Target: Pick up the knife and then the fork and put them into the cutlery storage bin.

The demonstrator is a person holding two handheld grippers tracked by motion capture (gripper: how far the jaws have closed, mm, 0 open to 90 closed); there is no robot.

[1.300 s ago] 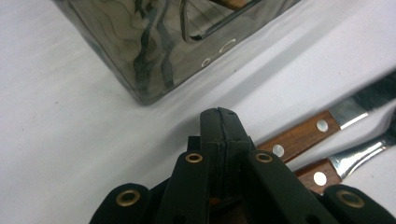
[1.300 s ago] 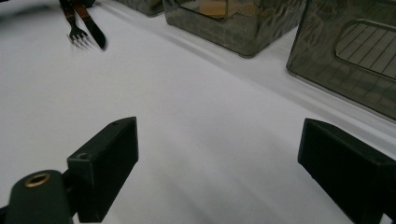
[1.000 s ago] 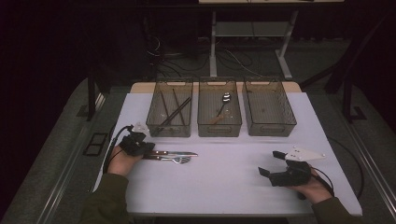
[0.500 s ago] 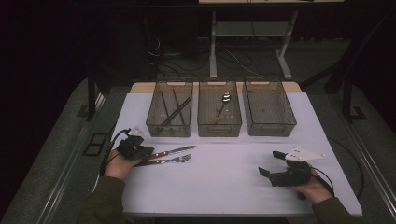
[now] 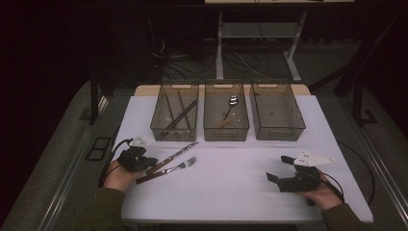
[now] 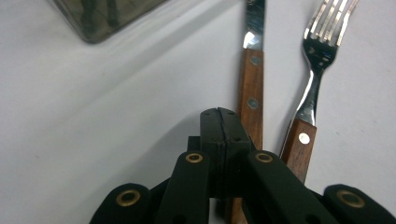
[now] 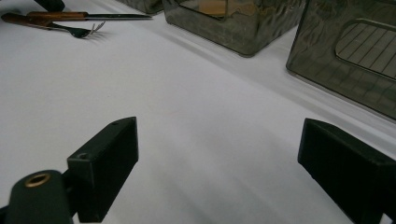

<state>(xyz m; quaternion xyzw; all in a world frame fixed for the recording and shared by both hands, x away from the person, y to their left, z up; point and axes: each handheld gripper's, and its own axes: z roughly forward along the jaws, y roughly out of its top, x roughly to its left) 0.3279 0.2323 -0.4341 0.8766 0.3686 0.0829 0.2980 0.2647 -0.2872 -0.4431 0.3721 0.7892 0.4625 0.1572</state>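
A wooden-handled knife (image 5: 175, 155) and a wooden-handled fork (image 5: 179, 166) lie side by side on the white table (image 5: 231, 197) at the front left, both slanting with their tips toward the far right. My left gripper (image 5: 150, 163) rests at their handle ends. Its jaws are pressed together with nothing between them, just beside the knife handle (image 6: 251, 100), and the fork (image 6: 314, 88) lies one place further over. My right gripper (image 5: 280, 168) sits low at the front right, open and holding nothing (image 7: 224, 140).
Three clear bins stand in a row at the back. The left bin (image 5: 159, 126) holds dark sticks, the middle bin (image 5: 226, 134) holds a spoon (image 5: 232, 103), and the right bin (image 5: 279, 134) looks bare. A cable trails from each gripper.
The knife and fork have swung from lying level to slanting, handles nearer the front edge. My left gripper has shifted a little toward the front with them. The right gripper has stayed put.
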